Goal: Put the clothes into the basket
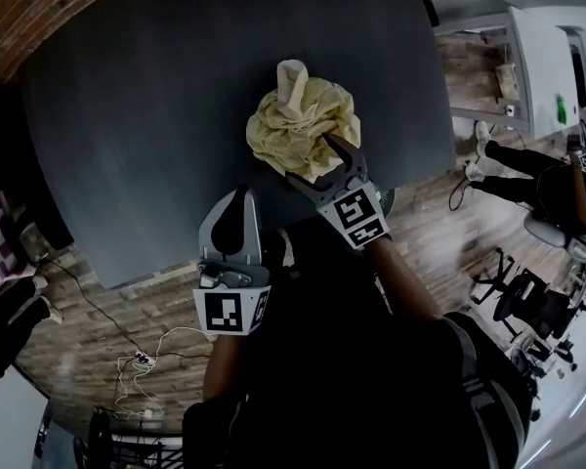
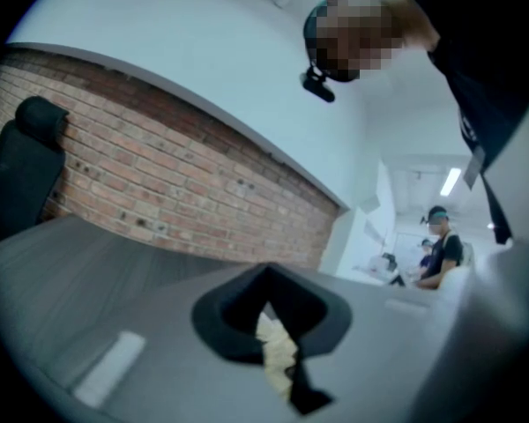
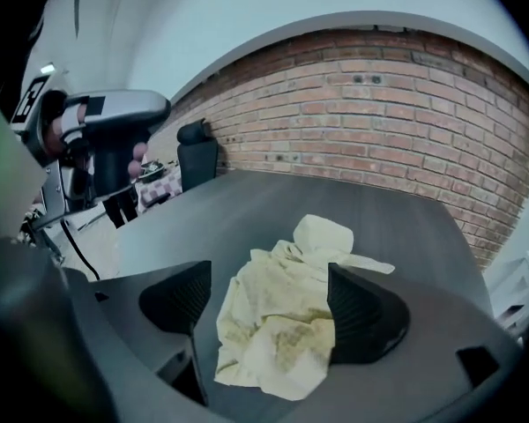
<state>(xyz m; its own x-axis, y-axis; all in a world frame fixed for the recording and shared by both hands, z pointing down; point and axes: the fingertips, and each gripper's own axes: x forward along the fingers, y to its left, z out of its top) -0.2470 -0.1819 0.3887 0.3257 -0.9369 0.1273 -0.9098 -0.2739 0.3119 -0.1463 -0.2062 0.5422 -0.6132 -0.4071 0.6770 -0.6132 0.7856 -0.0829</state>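
Right gripper view: straddling the crumpled yellow cloth [image 3: 273, 342], right gripper [image 3: 266, 280] spread apart.
Lying lengthwise straight ahead; holding left gripper [image 1: 241, 198], jaws together, farther back.

The left claw [image 2: 271, 291] sits closed (pale yellow cloth [image 2: 276, 349] showing at its seam) facing a brick wall [image 2: 159, 174].
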